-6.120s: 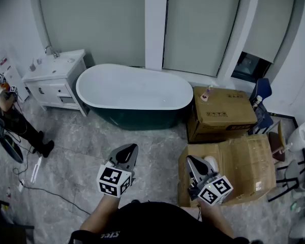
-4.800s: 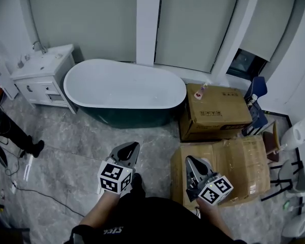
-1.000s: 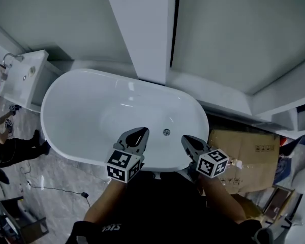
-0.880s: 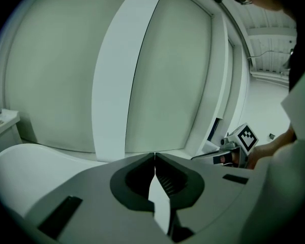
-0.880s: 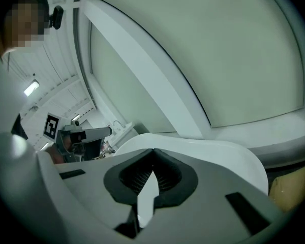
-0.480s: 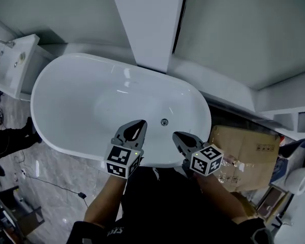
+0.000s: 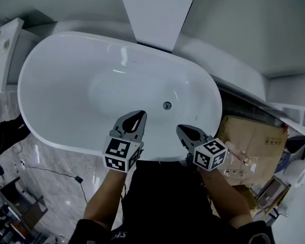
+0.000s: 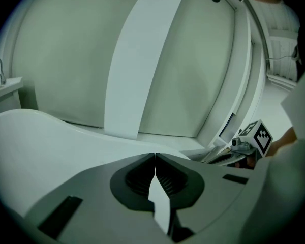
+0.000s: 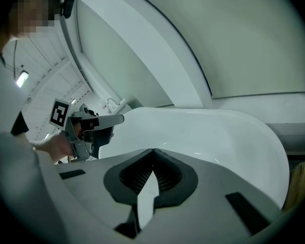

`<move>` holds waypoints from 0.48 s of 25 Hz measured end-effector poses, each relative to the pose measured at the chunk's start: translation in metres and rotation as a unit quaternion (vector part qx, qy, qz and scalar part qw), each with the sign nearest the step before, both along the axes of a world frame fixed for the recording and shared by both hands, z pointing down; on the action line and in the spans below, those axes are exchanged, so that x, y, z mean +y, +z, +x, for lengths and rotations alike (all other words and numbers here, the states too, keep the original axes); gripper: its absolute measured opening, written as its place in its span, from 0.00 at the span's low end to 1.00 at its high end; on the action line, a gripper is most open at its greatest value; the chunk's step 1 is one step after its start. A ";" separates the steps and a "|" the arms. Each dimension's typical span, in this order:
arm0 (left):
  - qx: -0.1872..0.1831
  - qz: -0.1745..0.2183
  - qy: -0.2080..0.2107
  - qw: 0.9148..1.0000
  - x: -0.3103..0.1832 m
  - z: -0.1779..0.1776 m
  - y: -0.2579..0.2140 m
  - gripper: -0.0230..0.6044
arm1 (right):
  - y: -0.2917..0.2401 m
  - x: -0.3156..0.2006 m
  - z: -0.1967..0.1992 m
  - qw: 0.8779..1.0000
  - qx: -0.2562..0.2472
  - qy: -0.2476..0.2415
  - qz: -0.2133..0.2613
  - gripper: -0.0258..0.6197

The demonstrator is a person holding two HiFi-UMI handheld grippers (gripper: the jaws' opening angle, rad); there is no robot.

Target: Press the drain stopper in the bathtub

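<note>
Drain stopper (image 7: 166, 105): a small round metal disc on the floor of the white bathtub (image 7: 61, 95), toward the tub's right end. Ahead of both tools, roughly between the lines of their tips. Touched by neither, with bare white enamel between it and each.

Left gripper (image 7: 141, 114): over the tub's near rim, pointing inward. Jaws closed tip to tip, nothing between the ribbed pads. Right gripper (image 7: 179, 128): just beside it over the same rim, angled toward the tub's middle. Likewise closed, likewise empty. Each tool visible in the other's gripper view, a hand wrapped round the handle.

Black-and-white square patterns on the left marker cube (image 7: 122, 154) and the right marker cube (image 7: 210, 153), no letters among them. Dark print on the cardboard box (image 7: 254, 141) past the tub's right end, too small to read. Pale lettering on the dark shirt (image 7: 162, 202), cut off at the lower edge and unreadable.

Tub oval and glossy, with streaks of reflected light on its inner wall. Broad white pillar (image 7: 157, 9) behind the tub's far side, flanked by grey-green panels. White washstand (image 7: 2, 44) off the tub's left end. Grey veined stone floor (image 7: 46, 197) along the tub's near side, with a thin cable (image 7: 51, 171) trailing across it.
</note>
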State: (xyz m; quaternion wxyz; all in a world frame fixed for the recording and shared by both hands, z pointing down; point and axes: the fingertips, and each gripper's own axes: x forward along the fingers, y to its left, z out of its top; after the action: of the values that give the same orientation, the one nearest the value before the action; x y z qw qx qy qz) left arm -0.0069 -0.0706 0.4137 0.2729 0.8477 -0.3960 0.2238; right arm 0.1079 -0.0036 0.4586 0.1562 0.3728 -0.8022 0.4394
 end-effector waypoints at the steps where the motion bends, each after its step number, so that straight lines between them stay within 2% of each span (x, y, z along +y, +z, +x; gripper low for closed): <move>1: 0.000 -0.007 0.000 1.000 -0.003 -0.001 0.012 0.07 | 0.011 -0.002 -0.003 1.000 0.002 -0.004 -0.005 0.06; 7: -0.008 -0.045 0.028 0.999 -0.012 0.007 0.090 0.07 | 0.085 -0.010 -0.017 0.999 0.024 -0.031 -0.030 0.06; 12: -0.020 -0.071 0.050 0.996 -0.015 0.014 0.161 0.07 | 0.163 -0.021 -0.007 0.997 0.049 -0.016 -0.057 0.06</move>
State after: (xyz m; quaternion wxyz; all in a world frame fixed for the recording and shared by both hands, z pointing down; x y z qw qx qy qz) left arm 0.0076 -0.0854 0.5747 0.3125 0.8403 -0.3418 0.2817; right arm 0.1006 -0.0250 0.6216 0.2233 0.3717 -0.7730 0.4632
